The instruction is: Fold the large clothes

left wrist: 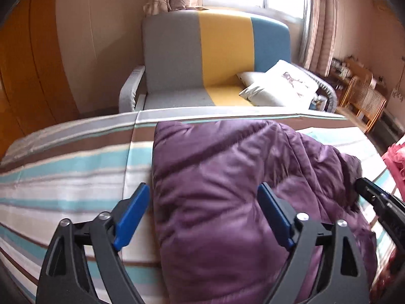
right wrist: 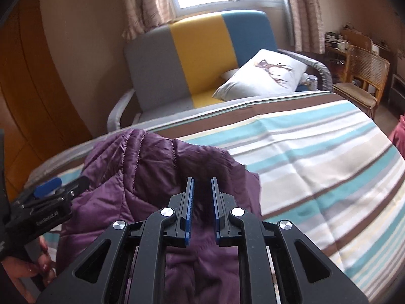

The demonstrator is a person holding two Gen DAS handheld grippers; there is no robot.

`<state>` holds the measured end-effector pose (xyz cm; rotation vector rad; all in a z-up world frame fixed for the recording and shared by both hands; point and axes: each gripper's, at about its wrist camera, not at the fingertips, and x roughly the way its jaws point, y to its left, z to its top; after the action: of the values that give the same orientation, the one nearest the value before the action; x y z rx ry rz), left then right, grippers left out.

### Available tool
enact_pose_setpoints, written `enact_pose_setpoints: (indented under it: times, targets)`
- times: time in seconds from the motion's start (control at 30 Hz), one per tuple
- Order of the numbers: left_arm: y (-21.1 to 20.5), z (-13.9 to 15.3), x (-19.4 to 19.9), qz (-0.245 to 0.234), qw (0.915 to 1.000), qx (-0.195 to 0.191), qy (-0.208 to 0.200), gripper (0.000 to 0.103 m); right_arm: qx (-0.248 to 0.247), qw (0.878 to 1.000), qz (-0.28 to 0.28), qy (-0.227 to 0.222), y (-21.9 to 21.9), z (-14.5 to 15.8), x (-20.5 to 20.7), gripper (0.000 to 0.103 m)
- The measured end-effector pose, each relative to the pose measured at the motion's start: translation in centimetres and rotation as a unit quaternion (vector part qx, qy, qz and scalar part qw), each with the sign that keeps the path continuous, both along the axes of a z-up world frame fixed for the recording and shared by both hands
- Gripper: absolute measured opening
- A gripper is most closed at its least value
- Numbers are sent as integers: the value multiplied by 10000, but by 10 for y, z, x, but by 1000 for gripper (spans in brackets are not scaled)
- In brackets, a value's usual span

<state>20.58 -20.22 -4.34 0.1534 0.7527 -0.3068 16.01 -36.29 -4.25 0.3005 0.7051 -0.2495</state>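
The purple quilted jacket (left wrist: pixel 227 202) lies in a puffy, half-gathered heap on the striped bed cover (left wrist: pixel 76 167), on the side of the bed away from the grey, yellow and blue sofa (left wrist: pixel 217 58) that stands beyond the far edge. The left gripper (left wrist: pixel 202 212) hangs over the jacket's near left edge with its blue pads spread wide, one pad over the bare stripes and the other above the fabric, pressing on nothing. The right gripper (right wrist: pixel 202 200) has its pads drawn close together and pinches a raised fold of the jacket, which stands up in a peak in front of the tips. The step in hand looks like a fold in progress, the right side carrying a flap while the left is free. The next move probably calls for the left gripper to take a matching edge, or pin the heap, so the lifted flap lands flat and square.
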Motion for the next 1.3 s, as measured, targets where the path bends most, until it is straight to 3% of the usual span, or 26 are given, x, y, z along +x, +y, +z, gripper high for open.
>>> enact_pose_setpoints:
  times: [0.17,0.4,0.53,0.7,0.9,1.0,1.13,1.3]
  targets:
    - [-30,-17,22,-266,9973,686,78,88,-464,9962,-54,729,-3,-27,41,12]
    - [-34,-46,44,-282,9974,336,579,90,-219,9961,-358,781,-25,-63,48,11]
    - [-39,-55,45,-238,9974,380,557,90,-467,9946,-387,839,-18,-69,51,11]
    - [-36,-51,27,-268,9979,442,384,90,-545,9947,-356,796,-14,-69,47,11]
    - [-4,-30,-37,-538,9983,-80,207,90,-544,9950,-337,772,-16,-68,45,11]
    - [8,-33,-62,-585,9983,-67,54,90,-607,9947,-281,777,-13,-61,40,11]
    - [17,-37,-74,-541,9984,-172,57,90,-603,9967,-251,485,-1,-38,14,11]
    - [15,-34,-73,-556,9984,-36,63,90,-214,9997,-131,28,18,-13,-36,11]
